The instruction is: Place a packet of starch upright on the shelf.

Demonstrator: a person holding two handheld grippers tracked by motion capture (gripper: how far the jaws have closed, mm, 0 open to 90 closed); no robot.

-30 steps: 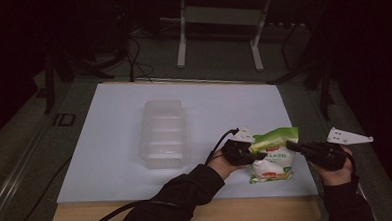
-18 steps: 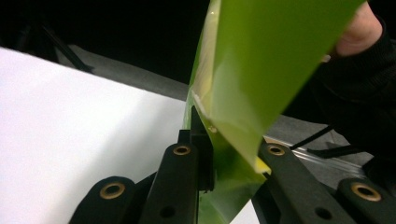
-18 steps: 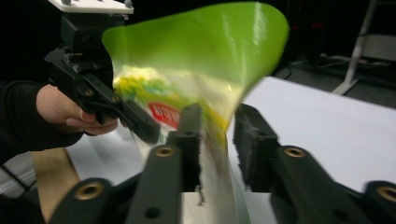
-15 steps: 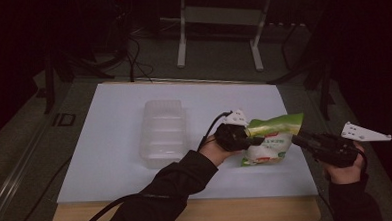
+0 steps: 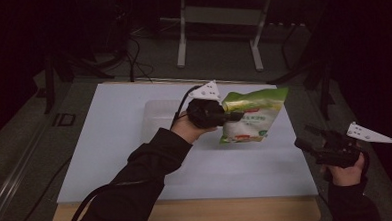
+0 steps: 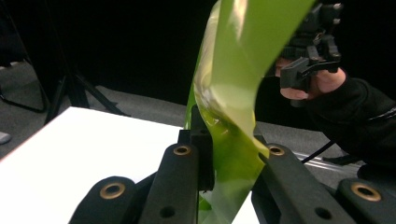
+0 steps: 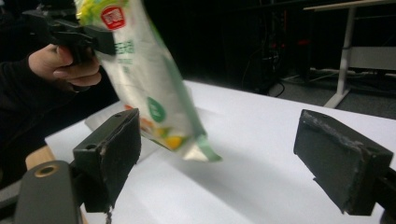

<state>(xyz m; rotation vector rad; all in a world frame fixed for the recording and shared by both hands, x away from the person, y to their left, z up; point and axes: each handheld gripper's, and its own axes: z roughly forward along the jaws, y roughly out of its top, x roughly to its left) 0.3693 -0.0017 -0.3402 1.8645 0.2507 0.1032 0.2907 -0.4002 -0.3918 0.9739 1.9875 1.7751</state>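
Over the white table (image 5: 110, 144) we carry the green bag (image 5: 252, 119) off the surface, left gripper (image 5: 232, 117) clamped on its edge. Clear tray (image 5: 157, 117) at nine o'clock is probably its destination. Right gripper (image 5: 310, 138), jaws just spread, holds nothing.

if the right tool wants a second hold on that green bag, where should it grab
Probably the bottom edge of the green bag, coming from the person's right. The left tool is shut on the flat top seal, so the bag hangs off the table, its lower end free and thin. The right tool stands open, apart from it, to that side.
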